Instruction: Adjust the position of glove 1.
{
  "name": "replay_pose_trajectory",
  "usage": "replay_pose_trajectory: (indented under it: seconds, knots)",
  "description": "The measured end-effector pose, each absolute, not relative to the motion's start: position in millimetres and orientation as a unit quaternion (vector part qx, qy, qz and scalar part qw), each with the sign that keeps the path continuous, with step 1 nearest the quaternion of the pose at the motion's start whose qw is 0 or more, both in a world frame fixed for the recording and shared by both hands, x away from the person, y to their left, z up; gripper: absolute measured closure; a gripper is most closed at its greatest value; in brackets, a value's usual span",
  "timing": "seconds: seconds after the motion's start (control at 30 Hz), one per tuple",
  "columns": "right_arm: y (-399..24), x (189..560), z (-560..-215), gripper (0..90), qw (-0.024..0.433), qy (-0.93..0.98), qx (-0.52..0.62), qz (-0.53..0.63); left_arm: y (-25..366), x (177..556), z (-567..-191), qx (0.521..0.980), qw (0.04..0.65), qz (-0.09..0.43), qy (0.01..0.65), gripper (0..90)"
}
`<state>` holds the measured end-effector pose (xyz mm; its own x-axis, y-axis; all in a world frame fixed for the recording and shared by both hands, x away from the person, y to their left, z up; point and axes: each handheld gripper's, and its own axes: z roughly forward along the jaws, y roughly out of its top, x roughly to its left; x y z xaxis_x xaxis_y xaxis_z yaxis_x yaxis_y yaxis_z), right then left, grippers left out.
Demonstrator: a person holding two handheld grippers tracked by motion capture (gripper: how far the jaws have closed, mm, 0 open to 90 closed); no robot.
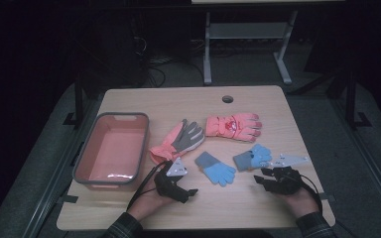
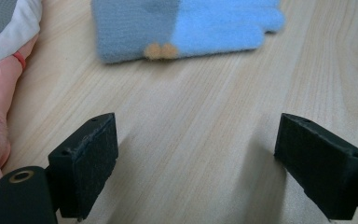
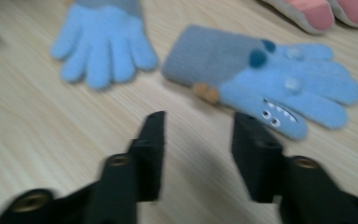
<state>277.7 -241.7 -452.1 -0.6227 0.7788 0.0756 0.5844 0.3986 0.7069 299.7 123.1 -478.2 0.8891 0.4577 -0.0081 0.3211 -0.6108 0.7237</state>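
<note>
1. Counter (image 1: 258, 198) – light wood, rounded corners, round cable hole at far edge. Carries all items below.

2. Bin (image 1: 87, 161) – pink inside, grey rim, rectangular, on left part of counter. Nothing visible inside.

3. Pink ski glove (image 1: 234, 126) – padded, centre-far of counter, fingers pointing right. Well apart from both grippers.

4. Pink/grey glove (image 1: 178, 140) – lies diagonally betw. bin and pink ski glove, cuff toward near-left; cuff just beside left hand-held gripper.

5. Left hand-held gripper (image 1: 192, 192) – black, grey three-cornered plate on top, held in person's left hand, near-centre of counter. Jaws stand wide apart, nothing betw. them; bare wood under them in left gripper view (image 2: 196, 163). Points toward the blue gloves.

6. Right hand-held gripper (image 1: 261, 177) – black, grey plate on top, in person's right hand, near-right. Jaws partly apart, nothing betw. them (image 3: 196, 149); tips just short of monster glove, not touching as far as can be told (view blurred).

7. Monster glove (image 3: 270, 77) – small knit, grey cuff, blue fingers, stitched eyes + teeth, orange bobbles at cuff seam. Flat on counter, right of centre (image 1: 253, 157), directly ahead of right gripper.

8. Plain blue glove (image 1: 215, 168) – small knit, grey cuff, flat on counter, betw. the two grippers, just left of monster glove, not touching it.
</note>
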Motion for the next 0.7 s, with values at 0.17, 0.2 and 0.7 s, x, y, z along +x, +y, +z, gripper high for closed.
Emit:
replay_pose_trajectory:
  seconds: [0.17,0.2,0.7]
  knots:
    - [-234.0,280.7,-445.5,84.3,0.104,0.824,0.406,0.381,123.2,300.1,-478.2,0.893,0.383,0.091,0.216,12.5]
    - [-231.9,282.0,-445.0,86.9,0.099,0.827,0.4,0.382,123.2,300.1,-478.3,0.893,0.383,0.091,0.216,12.5]
    - [-235.4,313.5,-448.5,89.9,0.113,0.83,0.406,0.365,122.6,301.1,-477.8,0.894,0.382,0.09,0.216,12.5]
